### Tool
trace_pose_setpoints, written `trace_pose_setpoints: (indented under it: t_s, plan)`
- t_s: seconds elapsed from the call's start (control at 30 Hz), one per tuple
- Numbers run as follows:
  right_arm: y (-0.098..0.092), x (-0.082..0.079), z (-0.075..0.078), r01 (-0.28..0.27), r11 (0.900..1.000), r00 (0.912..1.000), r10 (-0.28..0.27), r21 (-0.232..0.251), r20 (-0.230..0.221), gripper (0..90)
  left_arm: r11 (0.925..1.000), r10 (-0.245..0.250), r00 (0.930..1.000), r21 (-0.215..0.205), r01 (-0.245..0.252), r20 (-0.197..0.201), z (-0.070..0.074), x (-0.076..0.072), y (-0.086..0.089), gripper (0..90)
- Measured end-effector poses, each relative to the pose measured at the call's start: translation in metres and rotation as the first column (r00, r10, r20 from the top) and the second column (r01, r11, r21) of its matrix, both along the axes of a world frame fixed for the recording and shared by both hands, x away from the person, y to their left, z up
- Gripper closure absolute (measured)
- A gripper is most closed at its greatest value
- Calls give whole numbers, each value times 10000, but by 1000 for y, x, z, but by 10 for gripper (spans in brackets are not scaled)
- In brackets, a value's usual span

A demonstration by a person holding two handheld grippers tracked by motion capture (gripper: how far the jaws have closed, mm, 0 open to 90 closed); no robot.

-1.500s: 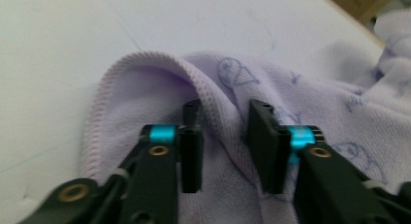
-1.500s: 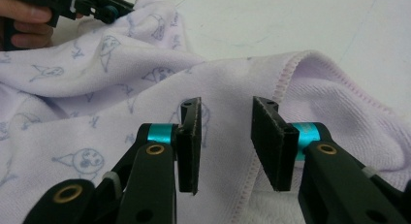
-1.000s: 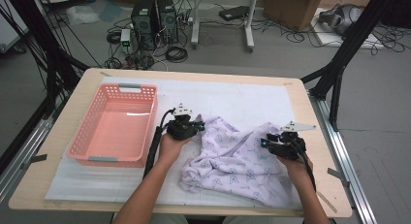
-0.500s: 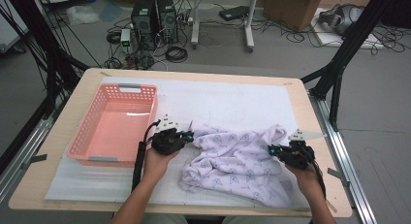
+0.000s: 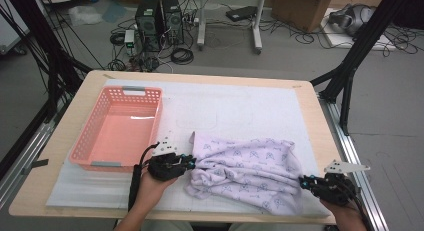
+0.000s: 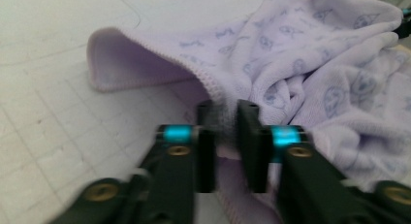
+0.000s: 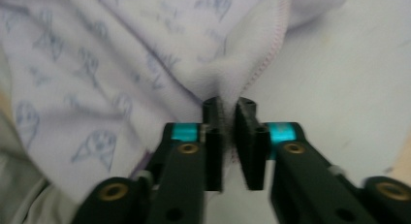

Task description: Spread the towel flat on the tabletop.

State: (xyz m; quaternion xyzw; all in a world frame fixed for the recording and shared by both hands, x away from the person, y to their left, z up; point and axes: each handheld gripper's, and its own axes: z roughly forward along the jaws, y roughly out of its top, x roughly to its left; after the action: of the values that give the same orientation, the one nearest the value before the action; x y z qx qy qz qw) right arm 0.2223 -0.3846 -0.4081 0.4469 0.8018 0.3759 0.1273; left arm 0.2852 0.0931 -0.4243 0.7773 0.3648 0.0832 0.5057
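My left fingers [image 6: 225,132] and right fingers [image 7: 229,129], just eased a little, each pinch a stitched hem of the soft, crumpled lilac printed cloth [image 5: 245,168] lying on the counter [image 5: 240,108].

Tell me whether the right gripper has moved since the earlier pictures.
Yes. In the high view the right gripper has slid outward toward the table's right edge, away from the pink basket, with the lilac cloth's hem between its just-opening jaws.
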Motion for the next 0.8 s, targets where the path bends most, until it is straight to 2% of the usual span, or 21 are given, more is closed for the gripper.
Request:
trace_pose_setpoints:
  t_s: [0.03, 0.13, 0.23, 0.3, 0.33, 0.37, 0.43, 0.5, 0.53, 0.63, 0.73, 0.8]
  plan:
    - [1, 3, 6, 174, 9998, 9995, -174, -23, 257, 680, 9999, 106, 9999, -8, -106, 78, 3, 4, -3, 598]
    - [10, 21, 24, 283, 9995, 9941, -269, -115, 1050, 597, 9997, 240, 9993, 17, -241, 300, 12, 19, -12, 529]
    - [19, 50, 33, 309, 9995, 9900, -294, -86, 1383, 552, 9983, 581, 9976, -106, -578, 385, 17, 40, -18, 482]
    - [24, 74, 31, 353, 9992, 9919, -325, -206, 1232, 526, 9958, 918, 9946, -31, -918, 482, 18, 57, -21, 469]
    - [26, 86, 28, 362, 9988, 9933, -323, -332, 1105, 522, 9939, 1078, 9930, 194, -1088, 490, 17, 66, -22, 470]
    - [29, 97, 25, 385, 9984, 9952, -347, -408, 918, 521, 9920, 1179, 9922, 409, -1195, 401, 16, 75, -23, 480]
    - [35, 115, 16, 475, 9976, 9964, -438, -499, 724, 521, 9903, 1274, 9918, 543, -1278, 119, 12, 90, -27, 468]
    - [43, 130, 7, 336, 9969, 9987, -308, -715, 403, 525, 9918, 1136, 9934, 606, -1122, -187, 7, 102, -32, 443]
    - [46, 137, 3, 312, 9962, 9992, -290, -818, 275, 527, 9917, 1126, 9933, 658, -1106, -261, 4, 106, -35, 436]
    - [53, 150, -3, 355, 9991, 9993, -357, -247, -58, 527, 9912, 1079, 9908, 861, -1008, -813, -5, 115, -41, 408]
    - [66, 159, -9, 52, 9979, 9991, -79, -645, -418, 528, 9923, 732, 9896, 1080, -599, -1240, -13, 115, -47, 408]
    - [73, 164, -15, -198, 9966, 9966, 132, -805, -818, 520, 9897, 566, 9912, 1375, -399, -1199, -14, 114, -51, 412]
